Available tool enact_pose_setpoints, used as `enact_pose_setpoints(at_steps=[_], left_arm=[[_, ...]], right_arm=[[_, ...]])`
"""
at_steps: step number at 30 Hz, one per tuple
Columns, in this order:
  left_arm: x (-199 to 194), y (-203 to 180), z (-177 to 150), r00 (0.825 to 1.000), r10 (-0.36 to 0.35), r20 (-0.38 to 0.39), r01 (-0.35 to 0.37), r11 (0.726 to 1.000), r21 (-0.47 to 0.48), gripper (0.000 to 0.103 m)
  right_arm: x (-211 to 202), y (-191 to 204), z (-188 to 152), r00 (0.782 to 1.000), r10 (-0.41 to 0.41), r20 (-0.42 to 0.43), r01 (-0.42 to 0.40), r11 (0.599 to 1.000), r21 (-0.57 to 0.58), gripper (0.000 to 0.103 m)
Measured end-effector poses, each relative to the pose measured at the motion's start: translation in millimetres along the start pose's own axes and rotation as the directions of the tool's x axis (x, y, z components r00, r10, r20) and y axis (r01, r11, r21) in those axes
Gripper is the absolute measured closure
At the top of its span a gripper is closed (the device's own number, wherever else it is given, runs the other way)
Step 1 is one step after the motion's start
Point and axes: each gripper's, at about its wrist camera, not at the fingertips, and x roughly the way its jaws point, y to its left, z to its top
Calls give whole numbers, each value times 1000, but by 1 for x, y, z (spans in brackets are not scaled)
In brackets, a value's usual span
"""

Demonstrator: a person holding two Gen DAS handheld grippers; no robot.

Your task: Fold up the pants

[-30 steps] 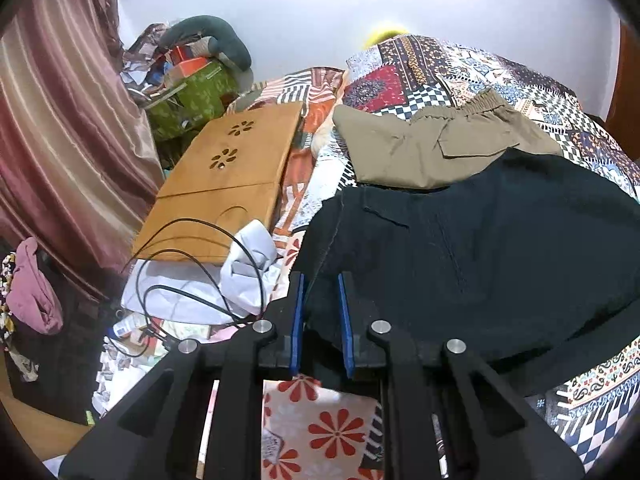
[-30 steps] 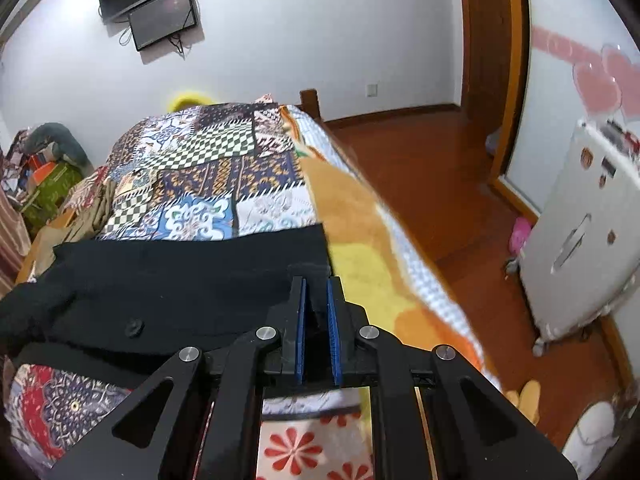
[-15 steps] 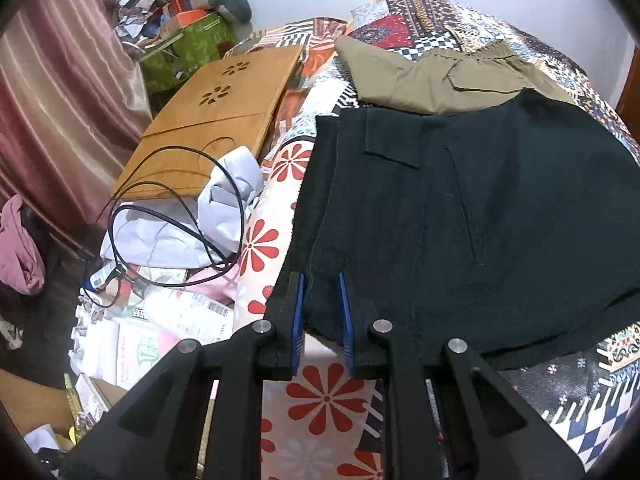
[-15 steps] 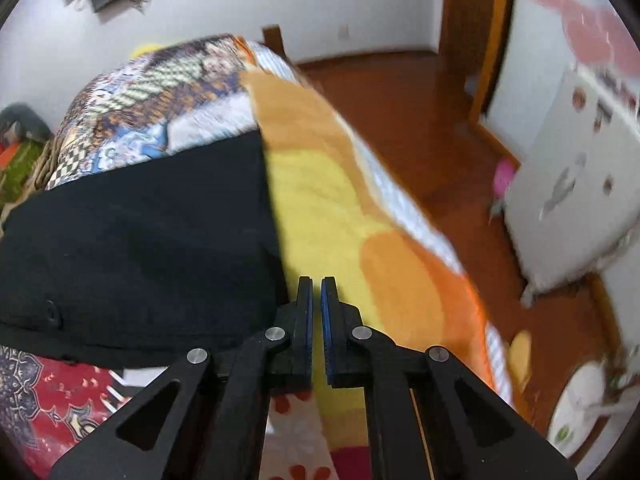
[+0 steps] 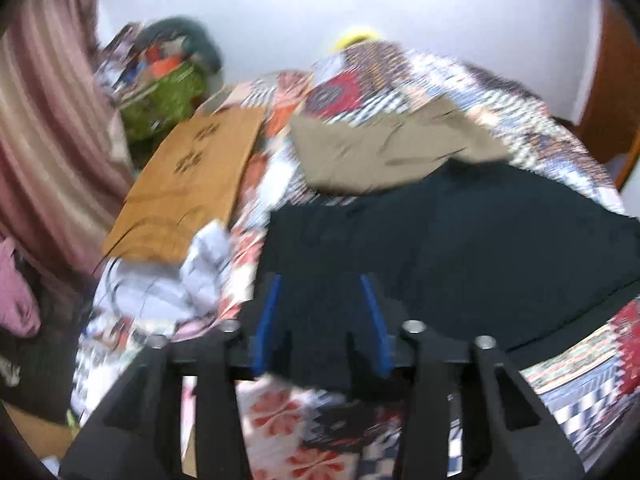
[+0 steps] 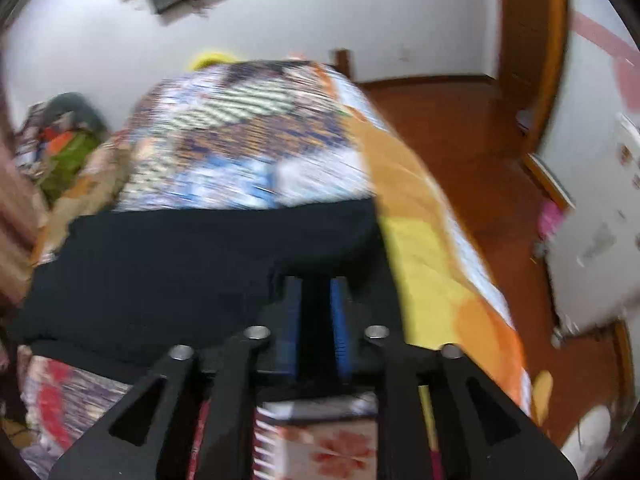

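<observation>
Opening both grippers over the black pants on the bed

Lying spread across the patchwork bedspread (image 5: 404, 76), the black pants (image 5: 460, 248) cover the near part of the bed from side to side. In the left wrist view their near edge sags over the bed's front, and the left gripper (image 5: 320, 284) stands at that edge with its blue pads (image 5: 267, 312) set well apart. Its jaws have just been opening; dark cloth fills the gap between them, but the pads do not press on it, so nothing is gripped. Both views are smeared by motion blur, so fine detail of the cloth is lost.

In the right wrist view the right gripper (image 6: 316, 284) sits at the pants' (image 6: 192, 264) other near corner, beside the orange and yellow blanket (image 6: 424, 248) that drapes down the bed's side. Its jaws have also just been opening and now show a narrow gap; black fabric lies in that gap, and whether a pad touches it I cannot tell.

Beyond the black pants, a khaki garment (image 5: 384, 152) lies on the bedspread, its near edge touching or slightly overlapped by the black cloth. A wooden lap tray (image 5: 196, 184) rests at the bed's left edge, near a striped curtain (image 5: 48, 128).
</observation>
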Motion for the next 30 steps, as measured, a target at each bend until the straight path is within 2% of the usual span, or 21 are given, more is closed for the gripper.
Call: enact_pose_setpoints(at_steps=[1,4,7,9,13,16,18,22,30], left_arm=[[0,-11,5,1000,-25,13,25,1000,17,52],[7,-44,14,995,-103,7,102,993,51,51],[23,-77,14,983,-181,-40,184,980,78,51],[33,-98,8,975,-209,-69,216,970,111,51],[41,-126,-9,959,-246,-139,265,954,140,51],[36,-133,-25,963,-233,-133,252,956,151,50],[32,-131,-29,960,-243,-137,261,956,131,50],[28,-123,-35,952,-266,-154,280,957,78,47],[15,-128,-32,965,-212,-157,232,964,128,47]], right_arm=[[1,12,4,999,33,13,-33,999,-22,69],[7,46,16,994,109,17,-107,989,-99,67],[19,77,20,982,190,-6,-188,971,-146,62],[32,95,18,973,226,-38,-230,957,-176,58],[68,117,4,961,234,-150,-262,943,-204,58],[77,120,-16,951,217,-220,-267,935,-233,58],[71,118,-29,953,215,-214,-267,929,-255,58],[57,104,-38,946,232,-228,-283,932,-225,58],[40,91,-47,941,258,-221,-299,937,-180,58]])
